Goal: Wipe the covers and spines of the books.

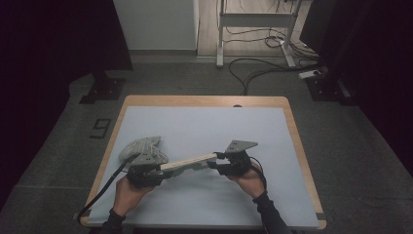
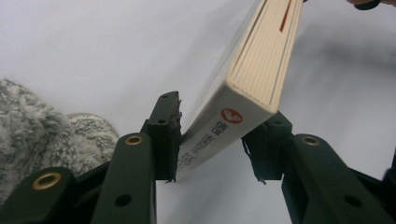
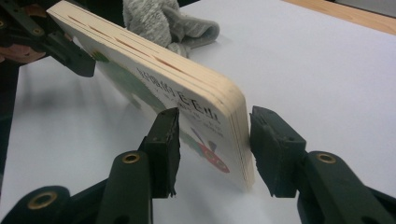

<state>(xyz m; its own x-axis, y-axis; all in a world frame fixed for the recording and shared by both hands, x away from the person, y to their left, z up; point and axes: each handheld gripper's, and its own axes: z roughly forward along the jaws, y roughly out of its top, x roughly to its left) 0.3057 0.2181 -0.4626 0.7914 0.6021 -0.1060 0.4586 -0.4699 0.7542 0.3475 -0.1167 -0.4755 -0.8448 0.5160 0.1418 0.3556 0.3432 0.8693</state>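
Note:
A thick board book (image 1: 187,162) with cream page edges spans the gap between my two grippers, standing tilted on its long edge over the white mat. My left gripper (image 1: 157,170) is shut on its left end; in the left gripper view the jaws clamp the spine corner of the book (image 2: 261,60) around the gripper's midpoint (image 2: 217,135). My right gripper (image 1: 217,159) is shut on the right end. In the right gripper view the book (image 3: 154,79) shows a picture cover, pinched at my right gripper (image 3: 215,149). The left gripper (image 3: 70,56) holds the far end.
A grey fluffy cloth (image 1: 143,148) lies bunched on the mat just behind the left gripper, also seen as the cloth (image 2: 37,121) and the cloth (image 3: 163,21). The white mat (image 1: 204,126) covers a wooden table (image 1: 204,101). Cables and desk legs lie on the floor beyond.

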